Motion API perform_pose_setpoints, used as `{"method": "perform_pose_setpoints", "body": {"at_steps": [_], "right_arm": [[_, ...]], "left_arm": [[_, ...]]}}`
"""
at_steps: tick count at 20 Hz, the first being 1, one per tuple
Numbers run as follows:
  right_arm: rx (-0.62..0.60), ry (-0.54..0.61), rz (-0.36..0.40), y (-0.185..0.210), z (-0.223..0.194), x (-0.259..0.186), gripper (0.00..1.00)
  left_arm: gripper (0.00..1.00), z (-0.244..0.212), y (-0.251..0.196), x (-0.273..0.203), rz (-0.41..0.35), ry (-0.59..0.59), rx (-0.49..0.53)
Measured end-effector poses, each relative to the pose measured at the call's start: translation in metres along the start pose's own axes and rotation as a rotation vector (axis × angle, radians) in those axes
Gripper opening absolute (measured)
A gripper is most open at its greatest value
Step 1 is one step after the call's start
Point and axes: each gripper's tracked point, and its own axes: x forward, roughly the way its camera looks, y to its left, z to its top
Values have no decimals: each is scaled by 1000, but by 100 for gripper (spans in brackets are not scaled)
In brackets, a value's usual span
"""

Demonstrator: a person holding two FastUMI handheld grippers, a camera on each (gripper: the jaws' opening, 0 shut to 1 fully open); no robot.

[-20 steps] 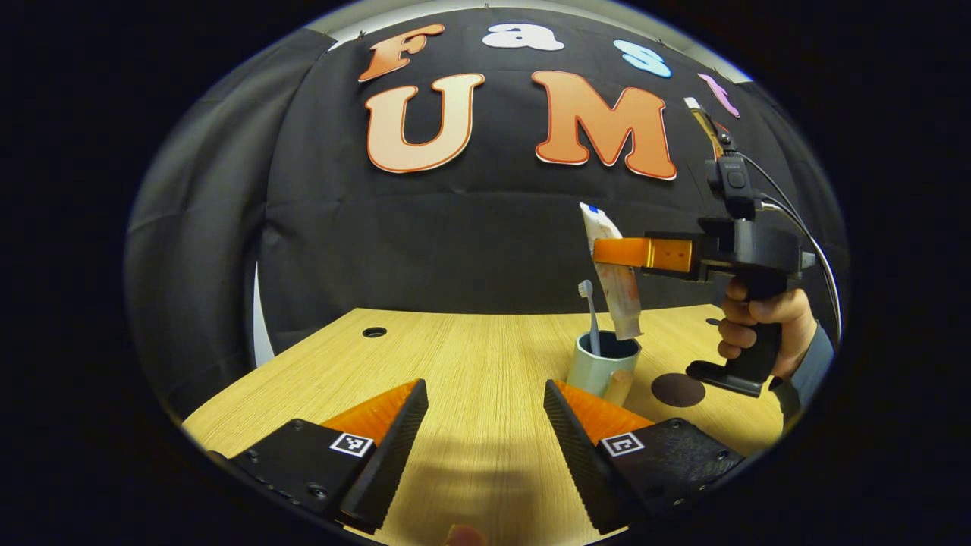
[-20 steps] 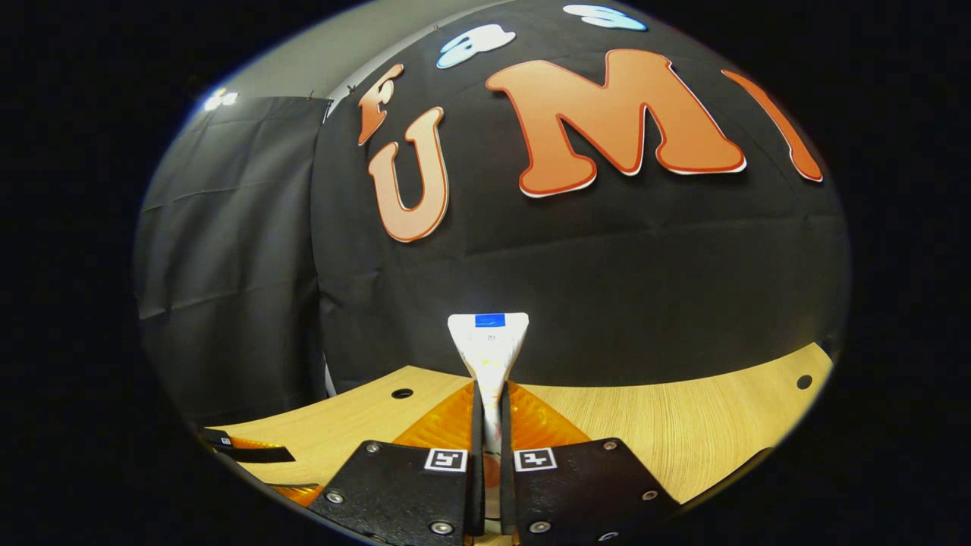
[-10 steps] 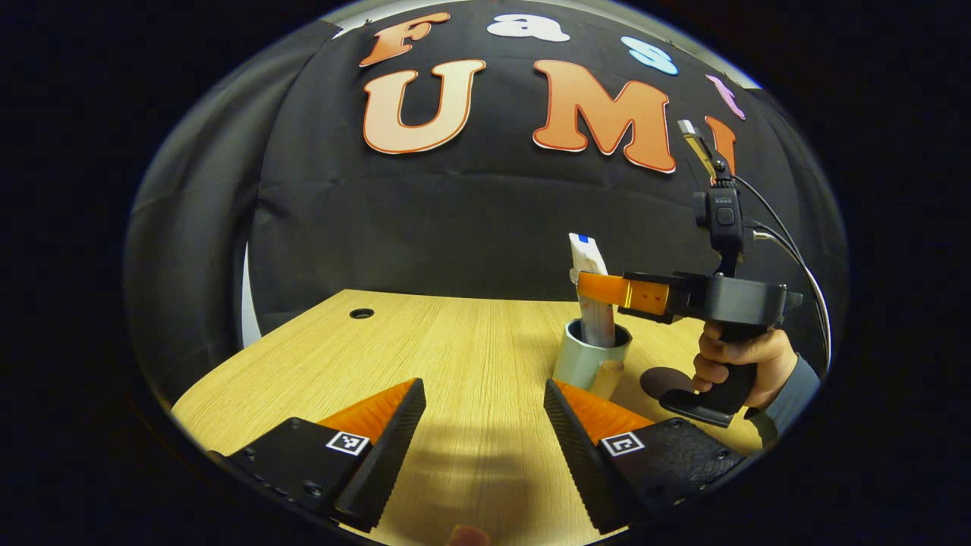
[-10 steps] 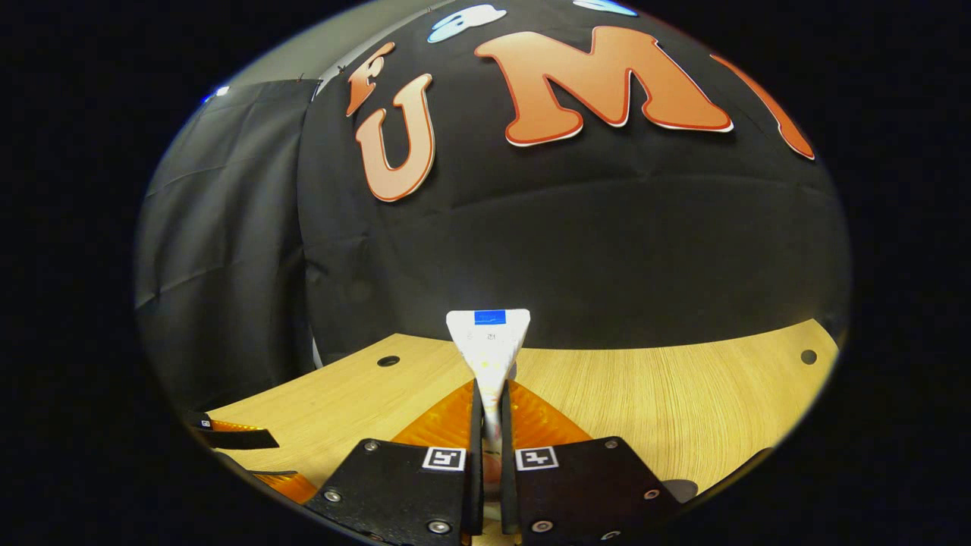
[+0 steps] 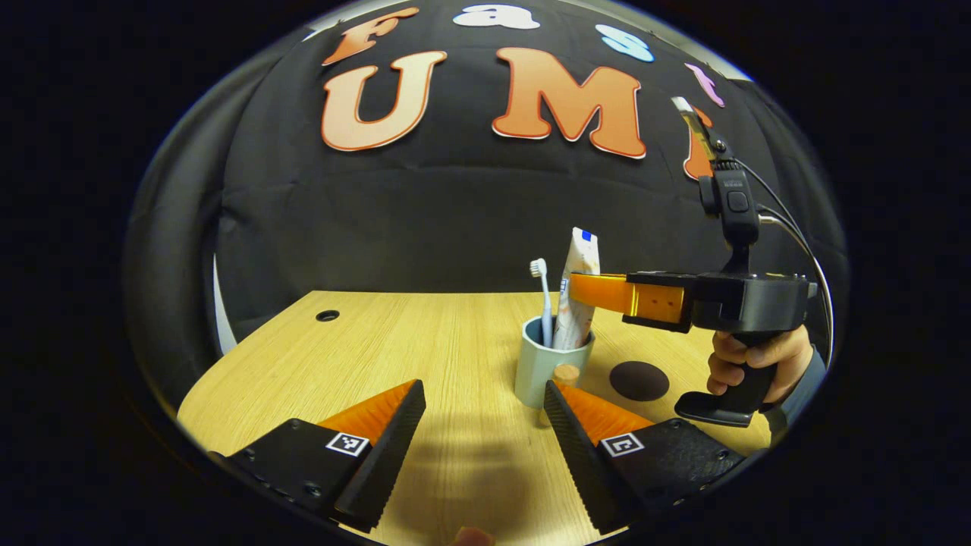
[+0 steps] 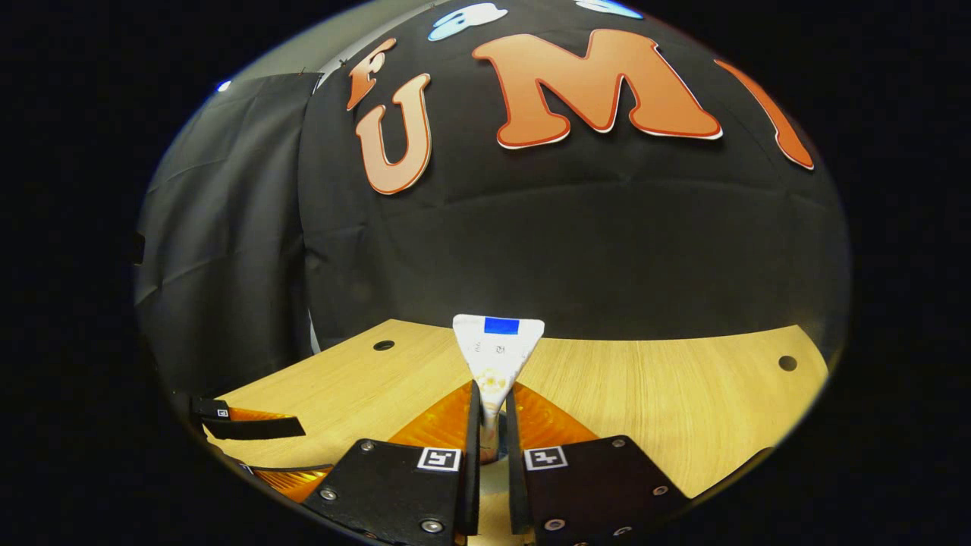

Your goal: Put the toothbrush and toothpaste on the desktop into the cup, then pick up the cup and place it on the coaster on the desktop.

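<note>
A pale green cup [image 5: 540,368] stands on the wooden desk [image 5: 425,349], just beyond my open left gripper [image 5: 485,406], which holds nothing. A white toothbrush [image 5: 543,299] stands in the cup, head up. The toothpaste [image 5: 579,292] leans in the cup beside it, cap end down. My right gripper [image 5: 580,290] is shut on the tube's upper part. In the right gripper view the flat tube end [image 6: 498,350] rises between the right gripper [image 6: 491,394] fingers. The round dark coaster [image 5: 639,381] lies just right of the cup.
A hand [image 5: 751,356] holds the right gripper's black handle above the desk's right side. Cable holes [image 5: 328,315] [image 6: 787,362] sit near the desk's far edge. My left gripper [image 6: 315,451] shows low on the left in the right gripper view. Black cloth walls the back.
The right gripper came down with the toothpaste, whose lower end now sits in the cup beside the toothbrush. Its jaws look slightly wider. The left gripper stayed open.
</note>
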Motion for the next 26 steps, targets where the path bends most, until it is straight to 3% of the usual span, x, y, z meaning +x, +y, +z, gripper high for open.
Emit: {"method": "perform_pose_setpoints", "body": {"at_steps": [9, 16, 18, 19, 23, 26], "right_arm": [[-52, -34, -10, -17, 44, -60, 35], [-88, -98, 8, -30, 84, -122, 65], [-111, -104, 5, -34, 92, -140, 86], [-120, -109, 4, -37, 95, -149, 83], [-147, -133, -4, -48, 106, -179, 90], [-145, -156, -11, -58, 110, -197, 90]], "left_arm": [[95, 19, -43, 27, -97, 113, -6], [96, 2, -69, 52, -158, 336, -53], [95, -6, -75, 53, -175, 425, -77], [96, -8, -74, 52, -172, 458, -88], [96, -17, -72, 56, -143, 644, -127], [96, -19, -76, 64, -148, 731, -89]]}}
